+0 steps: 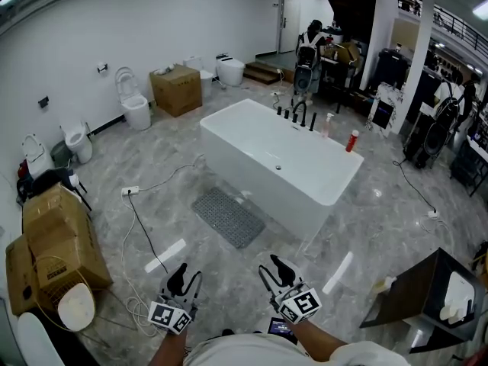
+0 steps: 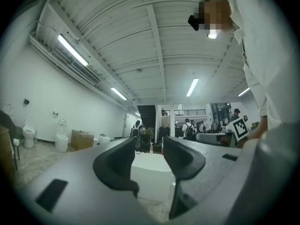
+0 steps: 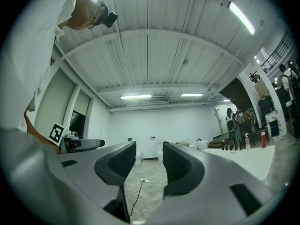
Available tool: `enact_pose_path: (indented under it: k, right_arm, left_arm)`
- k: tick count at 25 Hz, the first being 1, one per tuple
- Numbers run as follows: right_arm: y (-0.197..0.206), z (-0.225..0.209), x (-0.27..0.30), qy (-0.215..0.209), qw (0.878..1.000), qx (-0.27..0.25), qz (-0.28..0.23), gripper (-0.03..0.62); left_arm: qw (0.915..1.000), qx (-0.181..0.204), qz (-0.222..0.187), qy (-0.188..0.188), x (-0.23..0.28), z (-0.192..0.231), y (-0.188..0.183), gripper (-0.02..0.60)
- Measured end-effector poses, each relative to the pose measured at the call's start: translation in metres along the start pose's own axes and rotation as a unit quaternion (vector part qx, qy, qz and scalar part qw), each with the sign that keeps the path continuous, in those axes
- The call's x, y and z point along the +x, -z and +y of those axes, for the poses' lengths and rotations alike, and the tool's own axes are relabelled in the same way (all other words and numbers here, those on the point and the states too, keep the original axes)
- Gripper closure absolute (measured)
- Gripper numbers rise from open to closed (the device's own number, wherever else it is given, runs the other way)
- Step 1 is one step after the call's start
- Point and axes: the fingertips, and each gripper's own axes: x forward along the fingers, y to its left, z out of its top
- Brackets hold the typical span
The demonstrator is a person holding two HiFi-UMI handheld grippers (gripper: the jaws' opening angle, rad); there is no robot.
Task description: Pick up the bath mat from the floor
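Observation:
The grey, dotted bath mat [image 1: 228, 216] lies flat on the marble floor beside the white bathtub [image 1: 279, 165]. Both grippers hover near my body, well short of the mat. My left gripper [image 1: 184, 275] is open with nothing between its fingers; in the left gripper view [image 2: 149, 159] it points roughly level at the bathtub [image 2: 149, 175]. My right gripper [image 1: 276, 270] is also open and empty; in the right gripper view [image 3: 149, 161] it faces the far white wall and floor. The mat does not show in either gripper view.
Cardboard boxes [image 1: 53, 239] and a white toilet [image 1: 136, 101] stand along the left wall. A white cable [image 1: 133, 231] runs across the floor near my left gripper. A dark stand [image 1: 418, 292] sits at the right. White strips [image 1: 165, 255] lie on the floor. People stand at the back.

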Motion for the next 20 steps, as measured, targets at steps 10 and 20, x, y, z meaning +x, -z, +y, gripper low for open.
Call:
enact_pose_path:
  k: [10,20]
  right_arm:
    - [0.003,-0.006,-0.018,-0.002,1.000,0.007,-0.001,0.408]
    - [0.011,-0.022,-0.030,-0.008,1.000,0.018,0.001,0.410]
  left_arm:
    - [0.9999,-0.004,0.001,-0.012,-0.004,-0.013,0.005,0.390]
    - [0.9996,-0.002,0.012,-0.025,-0.003,-0.030,0.015,0.390]
